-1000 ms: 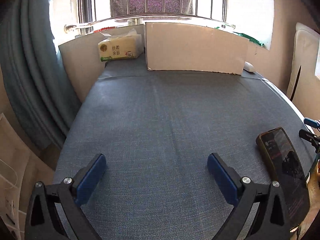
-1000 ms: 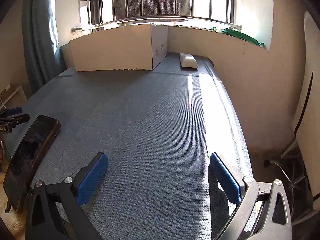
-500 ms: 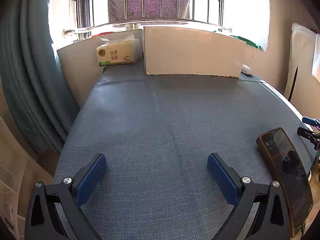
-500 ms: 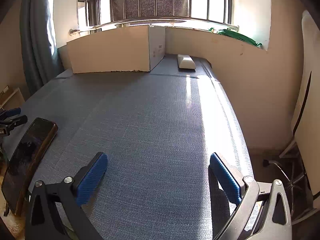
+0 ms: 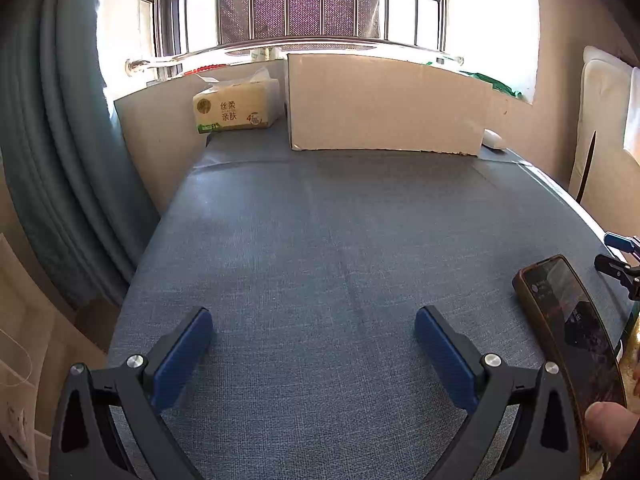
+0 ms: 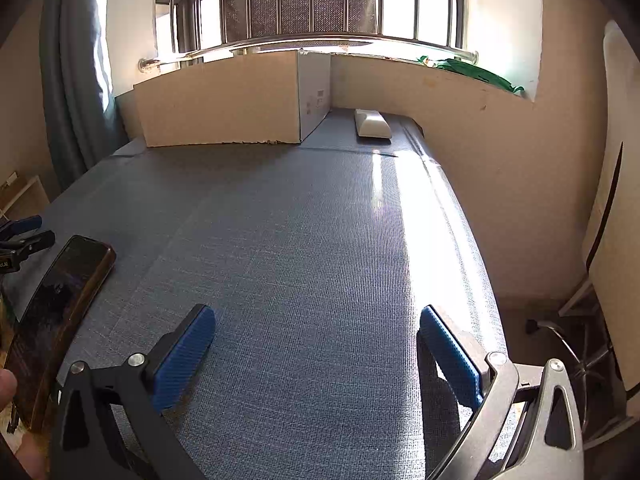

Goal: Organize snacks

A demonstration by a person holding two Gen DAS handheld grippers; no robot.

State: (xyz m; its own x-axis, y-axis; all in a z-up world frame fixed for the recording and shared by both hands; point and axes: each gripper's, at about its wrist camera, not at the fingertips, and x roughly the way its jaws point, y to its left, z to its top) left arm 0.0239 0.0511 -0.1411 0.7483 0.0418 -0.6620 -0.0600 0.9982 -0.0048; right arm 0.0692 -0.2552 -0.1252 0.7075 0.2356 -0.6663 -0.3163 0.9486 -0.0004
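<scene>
No snack shows in either view. My left gripper (image 5: 314,344) hangs open over the blue cloth table (image 5: 340,232), its blue pads wide apart with only cloth between them. My right gripper (image 6: 316,340) is open too, low over the same table (image 6: 300,220) near its right edge. A tan cardboard box (image 5: 384,108) stands at the far end under the window, and it appears again as the cardboard box (image 6: 224,100) in the right wrist view.
A pack of tissues (image 5: 236,108) sits left of the box. A white block (image 6: 372,122) lies in the far right corner. A dark phone (image 5: 572,344) rests at the table's near edge, with a finger (image 5: 608,424) touching it. The phone (image 6: 56,312) lies left of my right gripper. Curtain (image 5: 60,160) hangs left.
Both cameras have tilted up a little, so the window and box sit lower in view. A finger has come in by the phone. Both grippers stay open.
</scene>
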